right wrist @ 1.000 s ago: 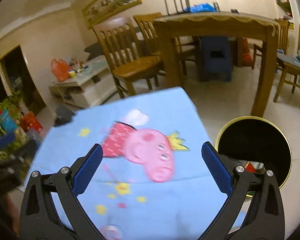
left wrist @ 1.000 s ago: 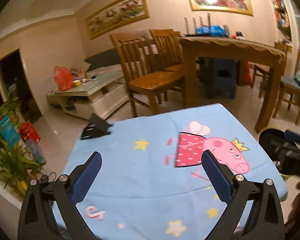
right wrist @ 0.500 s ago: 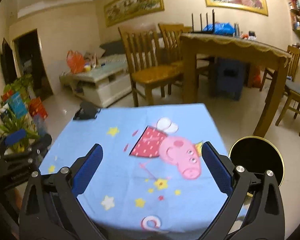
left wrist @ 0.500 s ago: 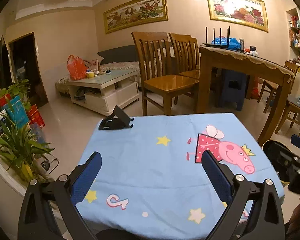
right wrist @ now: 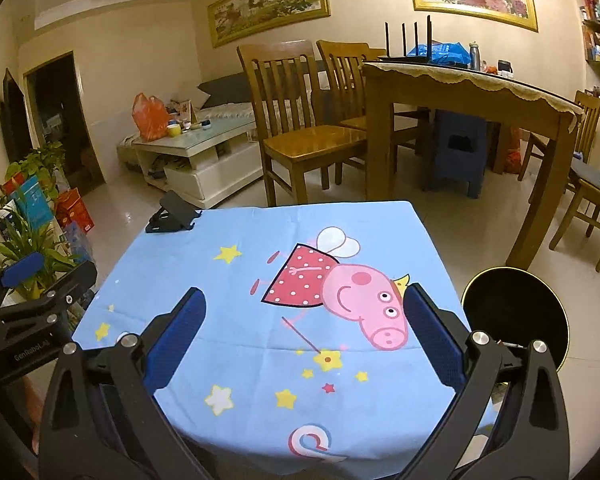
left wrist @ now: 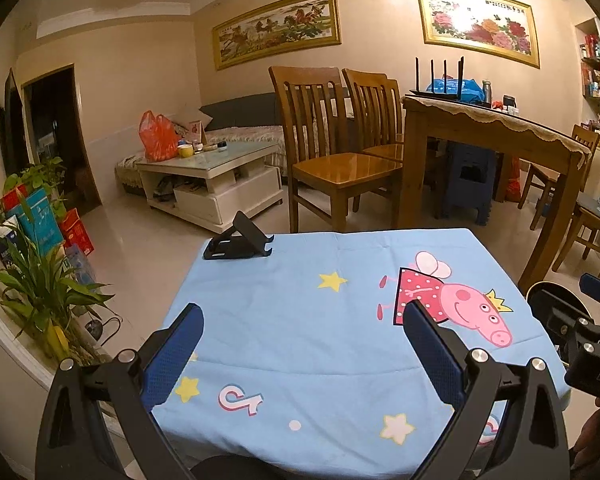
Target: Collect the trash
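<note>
both grippers hang above the table point(left wrist: 260, 332), which is covered in a blue cartoon-pig cloth. the left gripper point(left wrist: 300, 356) and the right gripper point(right wrist: 304, 344) are each spread wide with nothing between the pads. no trash shows anywhere on the cloth; only a black phone stand point(left wrist: 238, 242) sits at its far left corner. the black bin with a gold rim point(right wrist: 516, 312) stands on the floor just beside the table's right edge. the collecting looks finished, or nearly so; what the bin holds cannot be made out.
</note>
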